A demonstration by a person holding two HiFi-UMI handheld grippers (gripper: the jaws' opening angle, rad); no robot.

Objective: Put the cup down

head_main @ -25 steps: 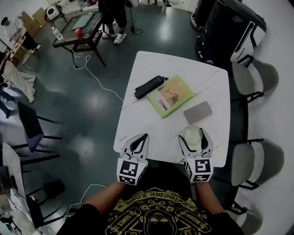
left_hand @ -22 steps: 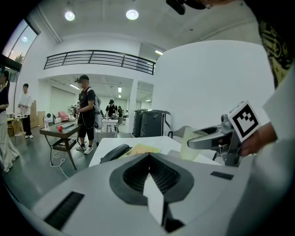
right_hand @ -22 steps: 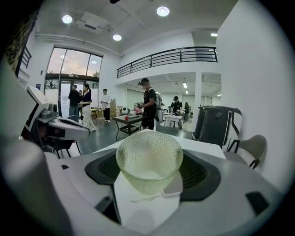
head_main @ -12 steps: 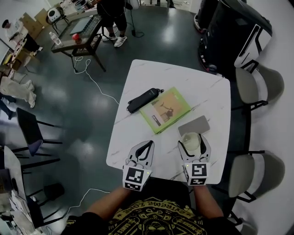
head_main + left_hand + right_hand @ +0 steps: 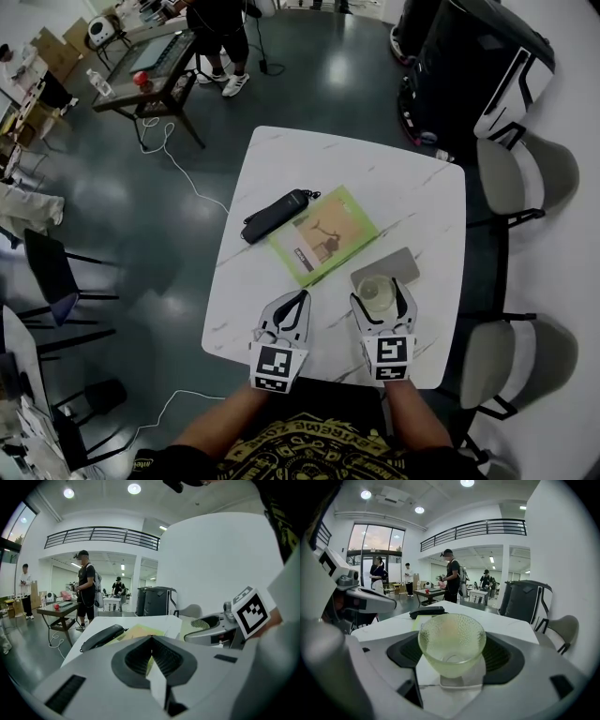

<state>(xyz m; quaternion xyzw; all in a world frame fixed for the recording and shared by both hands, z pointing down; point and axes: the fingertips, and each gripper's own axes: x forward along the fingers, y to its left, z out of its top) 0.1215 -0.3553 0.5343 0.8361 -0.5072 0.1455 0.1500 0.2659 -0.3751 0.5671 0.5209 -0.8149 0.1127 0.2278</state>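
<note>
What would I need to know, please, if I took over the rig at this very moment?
Left gripper: jaws together, empty, over the table's near edge.
Right gripper: shut on the glass cup, upright, low over the table beside the grey pad.
Done: the cup is over the table.
Left: set it on bare tabletop, open the jaws, draw back. Whether its base touches yet I cannot tell.

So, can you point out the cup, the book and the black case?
cup (image 5: 451,641), right gripper view, on its glass wall.
book (image 5: 323,236), head view, middle of the green cover.
case (image 5: 275,215), head view, middle of its length.
</note>
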